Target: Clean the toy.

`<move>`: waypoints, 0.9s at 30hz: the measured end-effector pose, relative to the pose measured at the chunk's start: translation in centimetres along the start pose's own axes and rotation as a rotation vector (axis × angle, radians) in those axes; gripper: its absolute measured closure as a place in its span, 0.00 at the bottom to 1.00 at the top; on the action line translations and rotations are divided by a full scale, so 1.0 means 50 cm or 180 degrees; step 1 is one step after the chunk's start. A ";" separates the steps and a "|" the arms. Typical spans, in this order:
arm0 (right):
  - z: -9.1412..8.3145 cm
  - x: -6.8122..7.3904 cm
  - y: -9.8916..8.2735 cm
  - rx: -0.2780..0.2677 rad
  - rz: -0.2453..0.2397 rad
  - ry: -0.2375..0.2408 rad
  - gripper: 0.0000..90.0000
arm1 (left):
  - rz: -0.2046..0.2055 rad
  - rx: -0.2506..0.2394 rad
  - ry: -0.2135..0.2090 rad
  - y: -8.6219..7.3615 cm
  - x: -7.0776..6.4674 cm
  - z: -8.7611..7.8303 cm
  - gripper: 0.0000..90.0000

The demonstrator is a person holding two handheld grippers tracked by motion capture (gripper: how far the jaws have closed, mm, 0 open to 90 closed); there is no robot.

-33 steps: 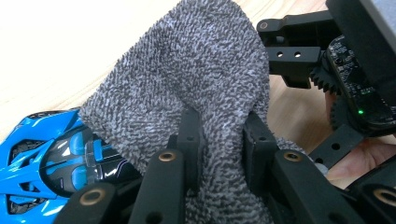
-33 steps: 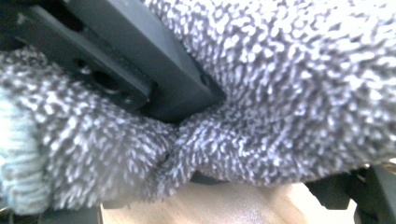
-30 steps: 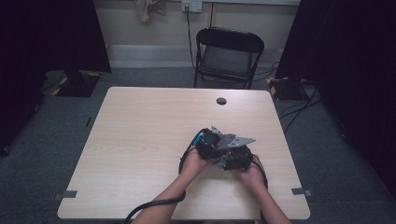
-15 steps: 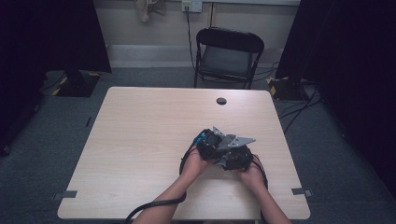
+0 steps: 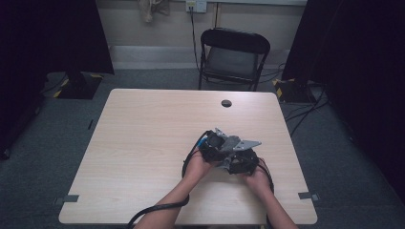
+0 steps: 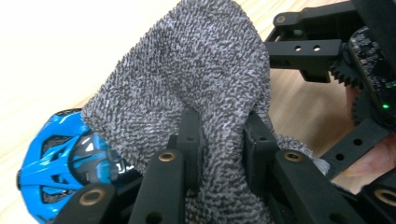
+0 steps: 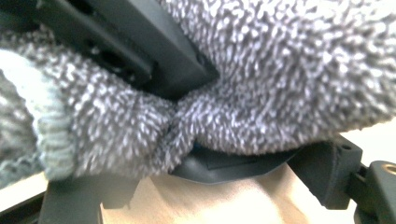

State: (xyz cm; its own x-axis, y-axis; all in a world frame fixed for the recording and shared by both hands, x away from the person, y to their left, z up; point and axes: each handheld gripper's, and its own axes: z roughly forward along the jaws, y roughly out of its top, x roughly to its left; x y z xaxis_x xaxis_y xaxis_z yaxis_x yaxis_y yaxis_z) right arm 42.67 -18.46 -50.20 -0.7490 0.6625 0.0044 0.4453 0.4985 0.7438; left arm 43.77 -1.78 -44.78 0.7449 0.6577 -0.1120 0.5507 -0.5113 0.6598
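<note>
Surface: light wood-grain table, rectangular, with a round black grommet near the far edge. Tape tabs at the near corners. Grey carpet around it. Black folding chair behind the far edge, pushed back from the table. Dark curtains on both sides, pale wall at the back with an outlet and a cable hanging down from it.

Your hands are at the near-right part of the table, the two grippers touching or nearly touching, cables trailing off the near edge.

Left gripper: jaws nearly closed, clamped on a fold of the grey terry sock. In the left gripper view the fabric bunches between the two black jaws and rises above them in a hump. Grip is real, pads press into the pile.

Right gripper: jaws stand wide. In the right gripper view one jaw sits above a fold of the sock and another dark part below it, the fabric right up against the lens. Blurred; I cannot tell whether it presses on the sock or just sits around it.

Sock's ribbed pale cuff shows at the left of the right gripper view. Sock is up off the table, between the two grippers.

A blue-and-black item lies on the table just beside the left gripper's jaws; I can't identify it.
</note>
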 end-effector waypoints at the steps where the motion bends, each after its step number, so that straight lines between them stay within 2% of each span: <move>1: 0.000 0.000 0.000 0.0002 -0.0004 0.0000 0.27 | -0.0008 0.0004 -0.0004 0.000 0.002 0.000 0.81; 6: 0.000 0.000 0.000 0.0001 -0.0001 0.0001 0.27 | -0.0028 -0.0008 0.0065 0.000 0.010 -0.004 0.81; 10: 0.000 0.000 0.000 0.0002 -0.0001 0.0002 0.27 | -0.0090 -0.0017 0.0078 -0.001 0.019 -0.007 0.81; 18: 0.000 0.000 0.000 -0.0001 0.0005 0.0000 0.27 | -0.0137 0.0005 0.0131 -0.002 0.039 -0.015 0.81; 19: 0.000 0.000 0.000 -0.0001 0.0005 0.0000 0.27 | -0.0157 -0.0034 0.0139 -0.003 0.042 -0.014 0.81; 22: 0.000 0.000 0.000 0.0001 0.0002 0.0001 0.27 | -0.0172 0.0025 0.0187 -0.004 0.051 -0.018 0.81; 27: 0.000 0.000 0.000 0.0001 0.0003 0.0001 0.27 | -0.0267 -0.0025 0.0152 -0.006 0.067 -0.019 0.81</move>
State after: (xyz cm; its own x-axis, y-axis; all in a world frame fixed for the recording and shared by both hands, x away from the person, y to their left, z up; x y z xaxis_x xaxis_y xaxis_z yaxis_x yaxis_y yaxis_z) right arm 42.65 -18.46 -50.21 -0.7486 0.6630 0.0053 0.4462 0.4979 0.7436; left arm 45.74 1.13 -44.65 0.6774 0.7237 -0.1317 0.6072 -0.4492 0.6554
